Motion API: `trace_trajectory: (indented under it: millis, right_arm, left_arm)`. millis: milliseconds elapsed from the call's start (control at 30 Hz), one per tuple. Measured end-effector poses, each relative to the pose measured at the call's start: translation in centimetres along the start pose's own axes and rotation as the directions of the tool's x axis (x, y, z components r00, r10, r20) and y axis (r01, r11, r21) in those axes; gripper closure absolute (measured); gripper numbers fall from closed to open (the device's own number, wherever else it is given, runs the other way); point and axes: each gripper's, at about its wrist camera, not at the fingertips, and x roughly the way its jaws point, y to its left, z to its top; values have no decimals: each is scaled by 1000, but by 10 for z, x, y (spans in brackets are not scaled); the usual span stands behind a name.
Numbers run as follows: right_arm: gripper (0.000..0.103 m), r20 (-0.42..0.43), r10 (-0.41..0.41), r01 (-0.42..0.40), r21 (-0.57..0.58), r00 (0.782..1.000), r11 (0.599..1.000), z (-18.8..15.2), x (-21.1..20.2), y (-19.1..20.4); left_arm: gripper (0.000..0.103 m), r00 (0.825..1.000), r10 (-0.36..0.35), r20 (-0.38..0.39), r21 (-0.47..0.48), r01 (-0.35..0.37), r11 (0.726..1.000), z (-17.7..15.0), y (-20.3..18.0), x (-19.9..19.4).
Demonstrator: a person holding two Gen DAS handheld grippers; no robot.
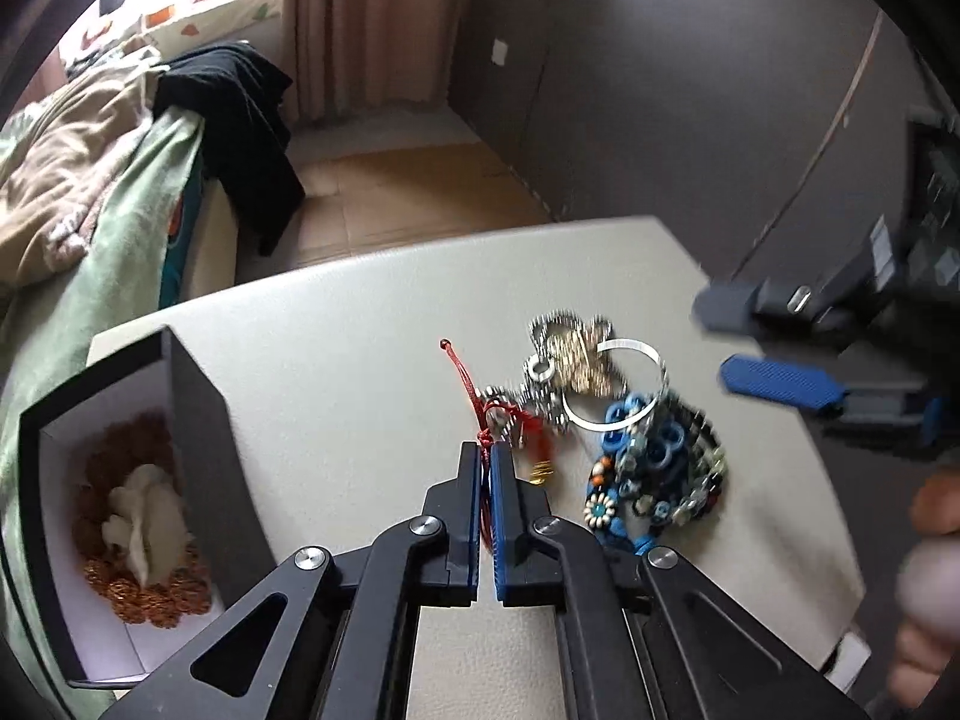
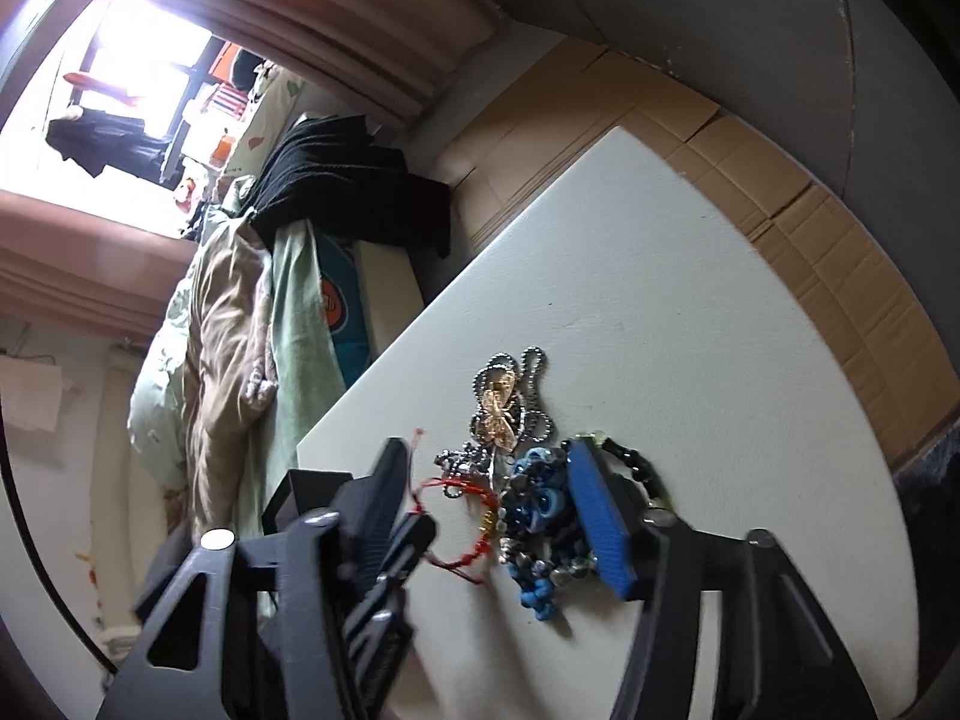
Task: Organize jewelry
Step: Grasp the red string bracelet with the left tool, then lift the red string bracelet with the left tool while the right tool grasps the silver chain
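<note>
The red cord bracelet (image 1: 487, 420) is pinched in the closed left gripper (image 1: 486, 456), mid-frame by the jewelry pile (image 1: 624, 420). The right gripper (image 2: 480, 492) is held wide open, lower center. No readable writing is spotted anywhere.

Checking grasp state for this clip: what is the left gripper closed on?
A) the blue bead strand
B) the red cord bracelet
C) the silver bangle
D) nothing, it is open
B: in the left wrist view the left gripper is pinched shut on the red cord bracelet, while the blue bead strand and silver bangle lie beside it on the table.
</note>
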Motion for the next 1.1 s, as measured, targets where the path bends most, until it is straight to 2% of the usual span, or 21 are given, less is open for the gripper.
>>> trace_trajectory:
  millis: [100, 467, 500, 533, 567, 833, 1100]
  right_arm:
    - [63, -6, -14, 14, -18, 1000, 1000, 1, 7, 2]
    - [68, -12, -109, 108, -62, 994, 992, 7, 34, 3]
    - [77, -14, -115, 114, -64, 993, 991, 7, 37, 3]
    - [90, -20, -125, 124, -61, 992, 990, 7, 39, 1]
    - [92, -22, -125, 124, -55, 992, 991, 7, 40, 0]
    - [97, 55, -63, 67, -74, 996, 995, 0, 9, 7]
    - [98, 72, 13, -5, -104, 997, 995, -16, -9, 19]
  left_arm:
    - [101, 999, -26, 33, -38, 27, 999, 4, 10, -11]
    - [101, 991, -53, 124, -72, 62, 995, 10, 24, -43]
    - [101, 990, -54, 130, -75, 64, 995, 9, 24, -46]
    - [101, 989, -55, 137, -77, 66, 995, 8, 25, -50]
    - [101, 988, -54, 145, -77, 65, 995, 8, 25, -55]
    - [101, 981, -39, 190, -86, 56, 995, -2, 32, -76]
    - [101, 969, -29, 245, -112, 58, 992, -7, 42, -101]
